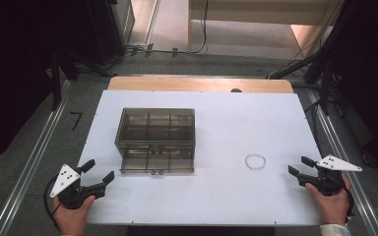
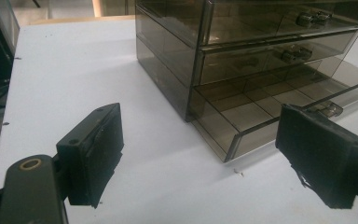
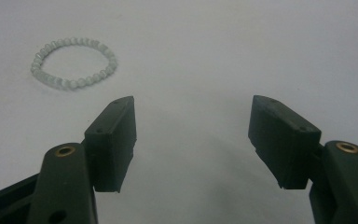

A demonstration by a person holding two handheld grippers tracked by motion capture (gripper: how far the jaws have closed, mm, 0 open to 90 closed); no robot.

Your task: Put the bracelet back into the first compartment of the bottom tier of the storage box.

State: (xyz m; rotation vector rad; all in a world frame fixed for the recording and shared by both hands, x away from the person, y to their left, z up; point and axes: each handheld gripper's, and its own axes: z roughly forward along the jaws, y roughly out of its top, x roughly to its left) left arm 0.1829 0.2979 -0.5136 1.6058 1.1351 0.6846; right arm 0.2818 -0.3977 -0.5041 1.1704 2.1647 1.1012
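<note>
Your left gripper [image 1: 100, 170] and right gripper [image 1: 299, 165] sit at the lower corners, jaws wide apart, holding nothing. At centre-left stands the smoky drawer box [image 1: 156, 140], bottom drawer [image 2: 279, 105] out; a pale bead bracelet [image 1: 255, 161] lies lower right.

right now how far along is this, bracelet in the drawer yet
Done: the drawer box's bottom drawer is pulled out. In hand: nothing; left gripper and right gripper are open and empty. Likely left: the bead bracelet lies on the table, outside the drawer.
</note>
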